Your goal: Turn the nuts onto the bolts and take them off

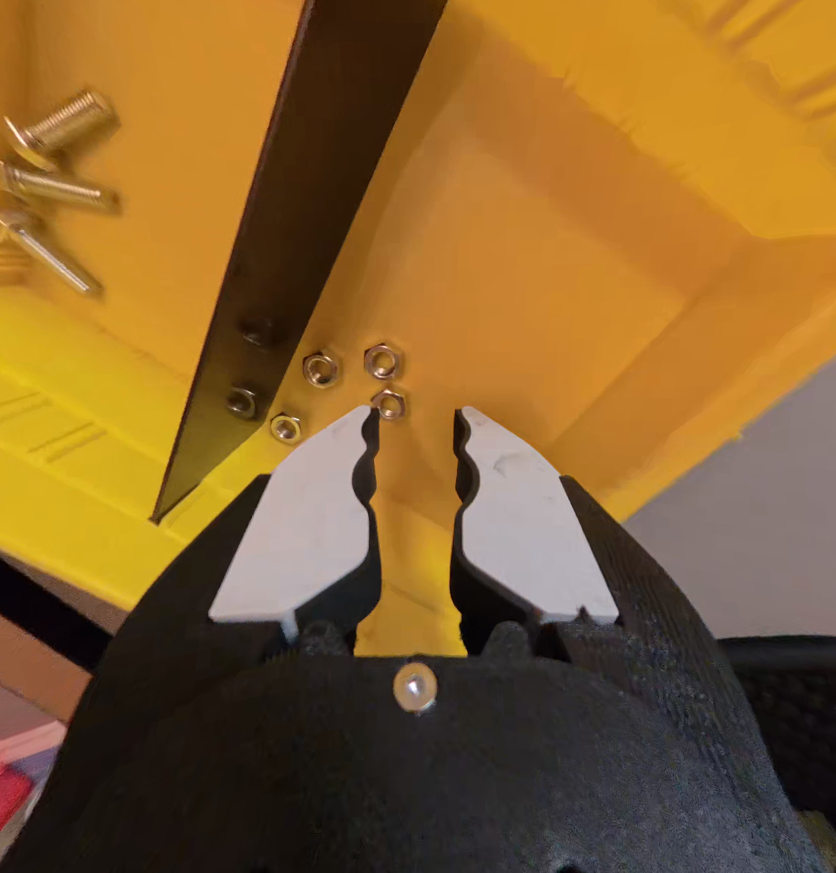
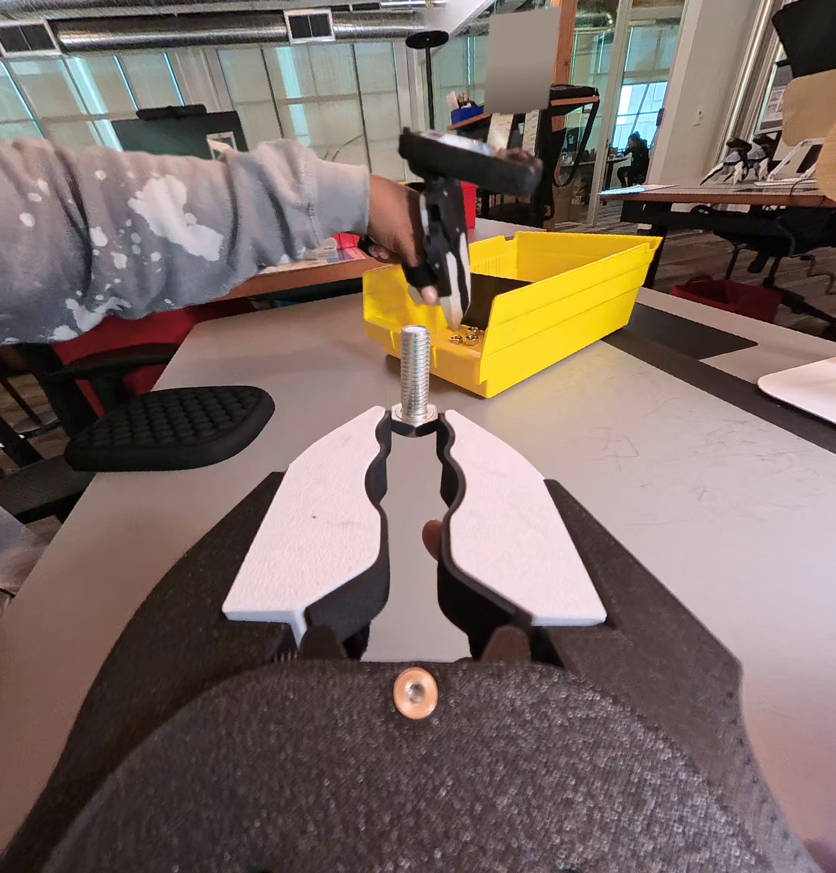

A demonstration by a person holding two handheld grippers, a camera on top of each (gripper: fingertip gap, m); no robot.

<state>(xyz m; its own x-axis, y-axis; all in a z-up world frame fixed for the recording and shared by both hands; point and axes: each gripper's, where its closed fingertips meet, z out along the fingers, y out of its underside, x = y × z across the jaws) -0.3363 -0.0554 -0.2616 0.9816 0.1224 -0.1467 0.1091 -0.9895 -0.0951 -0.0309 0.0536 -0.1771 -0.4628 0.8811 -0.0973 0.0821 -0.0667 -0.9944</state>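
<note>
While the bolt [image 2: 416,373] stands upright with its threads pointing up, clamped by its hex head between the tips of the right claw [image 2: 414,422] just above the counter [image 2: 642,472], no nut is on it yet; the loose nuts [image 1: 383,361] lie clustered on the floor of the yellow bin [image 1: 548,236], close to the black divider [image 1: 312,212], with one nut [image 1: 391,405] touching or nearly touching the tip of the left claw's [image 1: 413,412] left finger; that claw stands apart, empty, pointing down into the bin. Beyond the divider three spare bolts [image 1: 52,184] lie in the other compartment.

The likeliest trouble, as I judge it, is at the pick; the nearest nut sits off to one finger's side and not in the gap, so closing now would probably nudge it away or tip it on edge; the nuts are small, flat and smooth, and the neighbours lie close enough to be caught or scattered along with it. A nut gripped crooked would likely cross-thread or drop when brought to the bolt; the bin wall and divider also leave little room to re-angle the claw. On the right side, the grip is only on the head's flats, so twisting force from threading could turn or tilt the bolt if the clamp slackens.
</note>
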